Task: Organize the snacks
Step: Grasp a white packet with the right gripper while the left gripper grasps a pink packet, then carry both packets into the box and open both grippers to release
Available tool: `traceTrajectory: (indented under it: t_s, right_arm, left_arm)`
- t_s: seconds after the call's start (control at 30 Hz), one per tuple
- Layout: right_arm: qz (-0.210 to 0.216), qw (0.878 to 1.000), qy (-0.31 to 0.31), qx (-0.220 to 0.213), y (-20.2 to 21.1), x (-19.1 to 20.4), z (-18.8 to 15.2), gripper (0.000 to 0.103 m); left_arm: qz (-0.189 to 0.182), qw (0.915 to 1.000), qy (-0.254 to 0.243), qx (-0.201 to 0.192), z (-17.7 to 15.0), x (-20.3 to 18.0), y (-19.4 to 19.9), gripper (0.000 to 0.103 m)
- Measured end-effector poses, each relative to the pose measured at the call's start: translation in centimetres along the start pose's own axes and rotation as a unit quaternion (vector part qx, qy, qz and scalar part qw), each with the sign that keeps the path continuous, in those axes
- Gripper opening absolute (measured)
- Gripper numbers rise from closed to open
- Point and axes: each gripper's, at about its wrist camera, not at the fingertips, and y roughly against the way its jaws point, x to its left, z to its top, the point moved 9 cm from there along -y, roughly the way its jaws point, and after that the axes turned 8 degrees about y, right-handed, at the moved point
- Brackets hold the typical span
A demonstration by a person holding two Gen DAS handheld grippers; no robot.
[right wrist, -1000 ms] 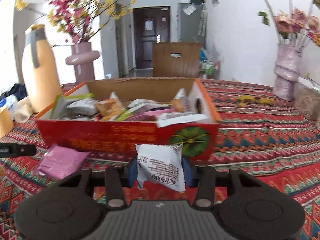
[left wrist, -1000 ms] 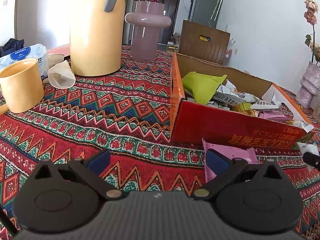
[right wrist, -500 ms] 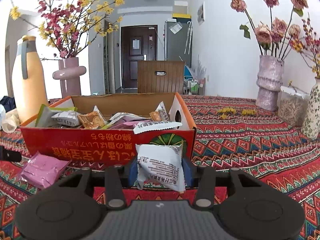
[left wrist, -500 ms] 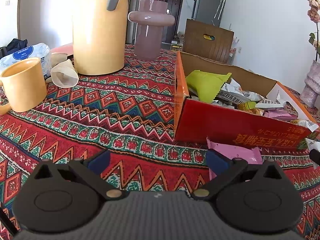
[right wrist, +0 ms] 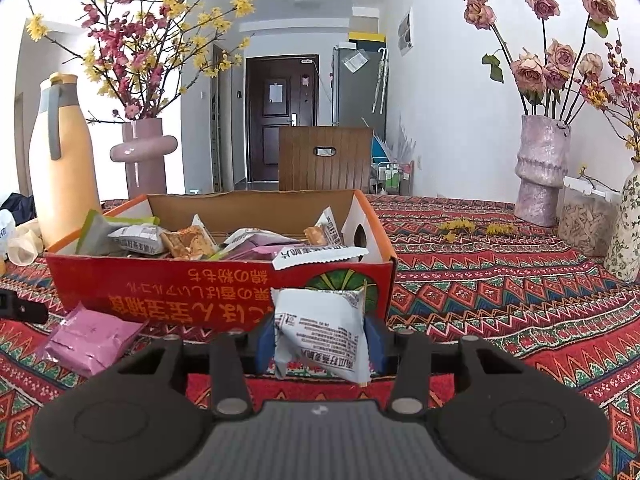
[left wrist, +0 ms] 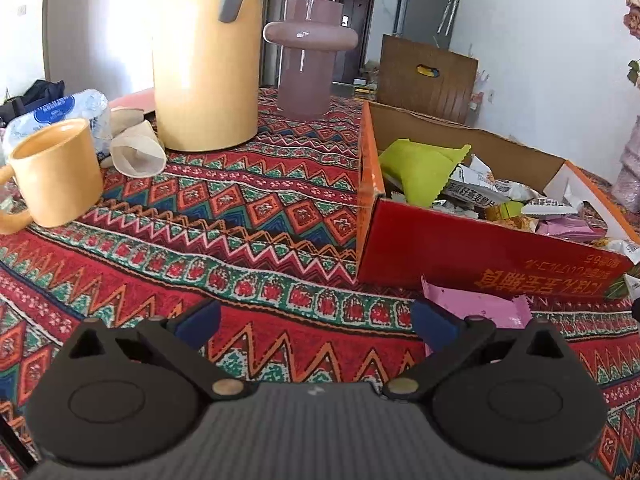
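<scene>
A red cardboard box (right wrist: 224,292) (left wrist: 472,252) holding several snack packets stands on the patterned tablecloth. My right gripper (right wrist: 320,338) is shut on a white snack packet (right wrist: 320,332), held just in front of the box's near wall, slightly above the cloth. A pink snack packet (right wrist: 90,340) (left wrist: 476,312) lies on the cloth against the box's front. My left gripper (left wrist: 316,322) hovers open above the cloth with nothing between its fingers; the pink packet lies just past its right fingertip (left wrist: 434,324).
A tall yellow thermos (left wrist: 204,56), a pink vase (left wrist: 308,56), a yellow mug (left wrist: 56,172) and a crumpled paper cup (left wrist: 136,152) stand left of the box. On the right are a rose vase (right wrist: 540,168), a jar (right wrist: 584,216) and scattered petals (right wrist: 472,226).
The right view has tilted upward, showing more of the room, with the white packet still gripped. The left gripper has barely shifted.
</scene>
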Motion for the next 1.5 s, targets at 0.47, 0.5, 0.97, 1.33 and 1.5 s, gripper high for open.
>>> traceTrajectory:
  t_s: [0.47,0.5,0.97,1.33,1.5]
  right_arm:
    - [0.003,1.000,-0.008,-0.009,0.3,-0.2,0.1,0.045]
    - [0.003,1.000,-0.009,-0.010,0.3,-0.2,0.1,0.045]
    - [0.008,1.000,-0.012,-0.015,0.5,-0.1,0.2,0.045]
    - [0.008,1.000,-0.011,-0.015,0.5,-0.1,0.2,0.045]
    - [0.008,1.000,-0.011,-0.016,0.5,-0.1,0.2,0.045]
  left_arm:
    - [-0.061,0.9938,-0.086,0.033,-0.5,-9.2,0.9,0.103]
    - [-0.063,0.9934,-0.088,0.037,-0.7,-9.7,0.8,0.103]
    - [-0.021,0.9913,-0.100,0.083,-3.0,-11.0,-2.7,0.103]
    - [-0.023,0.9910,-0.103,0.083,-3.2,-10.7,-2.7,0.081]
    - [-0.035,0.9898,-0.115,0.076,-3.6,-10.9,-1.5,0.069]
